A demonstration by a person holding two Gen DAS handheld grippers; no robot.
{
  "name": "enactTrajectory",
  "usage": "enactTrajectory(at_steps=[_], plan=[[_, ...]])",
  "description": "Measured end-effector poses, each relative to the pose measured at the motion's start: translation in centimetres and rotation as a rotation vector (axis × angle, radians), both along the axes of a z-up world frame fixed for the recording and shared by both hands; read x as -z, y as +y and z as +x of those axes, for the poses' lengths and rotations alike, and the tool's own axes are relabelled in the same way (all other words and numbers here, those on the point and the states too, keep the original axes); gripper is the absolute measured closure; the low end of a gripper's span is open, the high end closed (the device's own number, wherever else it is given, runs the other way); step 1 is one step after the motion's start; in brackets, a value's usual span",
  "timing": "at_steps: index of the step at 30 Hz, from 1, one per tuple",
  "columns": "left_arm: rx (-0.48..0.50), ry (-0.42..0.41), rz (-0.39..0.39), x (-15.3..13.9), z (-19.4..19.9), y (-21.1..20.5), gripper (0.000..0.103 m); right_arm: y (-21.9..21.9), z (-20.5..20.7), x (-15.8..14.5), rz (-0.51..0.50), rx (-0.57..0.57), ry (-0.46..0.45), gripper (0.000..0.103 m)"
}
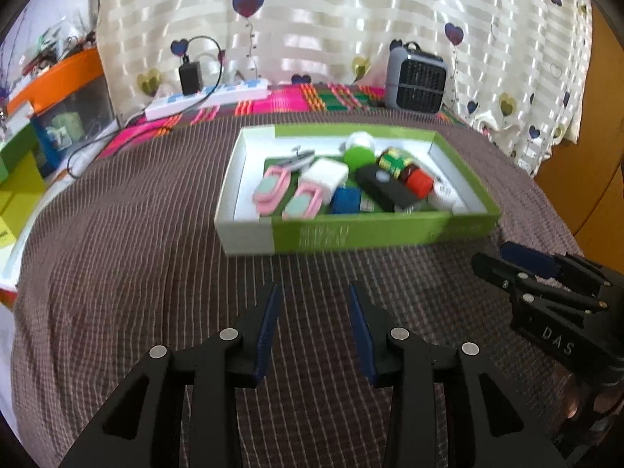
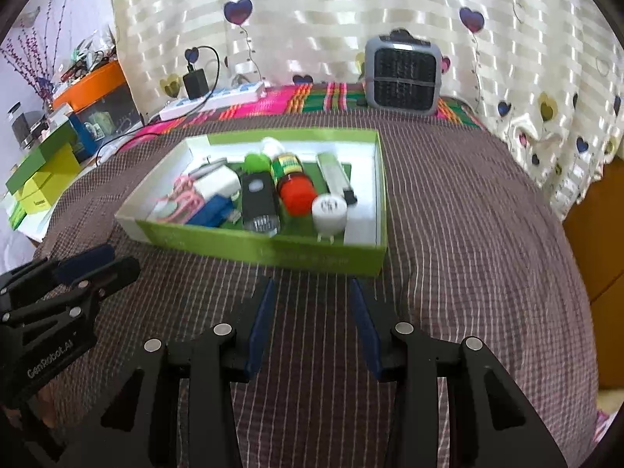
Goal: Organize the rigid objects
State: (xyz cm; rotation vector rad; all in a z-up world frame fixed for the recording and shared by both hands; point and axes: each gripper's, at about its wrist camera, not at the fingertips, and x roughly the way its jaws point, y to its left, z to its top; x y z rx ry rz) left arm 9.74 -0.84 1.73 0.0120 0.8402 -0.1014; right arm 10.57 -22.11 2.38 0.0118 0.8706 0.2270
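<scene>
Green cardboard box (image 1: 351,230) mid-frame on the brown striped cloth (image 1: 136,273), packed with small stuff: pink clips (image 1: 273,191), white charger block (image 1: 325,175), black gadget (image 1: 384,189), red-capped bottle (image 2: 294,185), white round plug (image 2: 329,210). Left gripper (image 1: 315,292) low centre, blue pads apart, nothing between. Right gripper (image 2: 312,288) likewise parted and empty, just short of the box's near wall. No loose item left on the cloth. Looks like the closing stage, or a pause before a pick. Next: choose one piece, come in over the rim, close on it. Beyond, power strip (image 1: 210,97) and small grey fan (image 1: 419,78) at the curtain.
</scene>
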Motion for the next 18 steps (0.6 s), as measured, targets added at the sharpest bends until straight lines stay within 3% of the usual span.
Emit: enactTrajectory(at_steps=[7,13,18], plan=[[-0.024,0.05,0.004,2.0,-0.6,0.1,0.067,-0.2,-0.9,1.8,-0.022,0.012,0.044,0.061],[-0.026,0.045,0.018,2.3,-0.7,0.0,0.067,-0.1,-1.3,2.0,-0.051,0.012,0.039,0.061],[-0.028,0.031,0.019,2.5,-0.6,-0.4,0.06,0.0,-1.5,2.1,-0.08,0.025,0.029,0.059]])
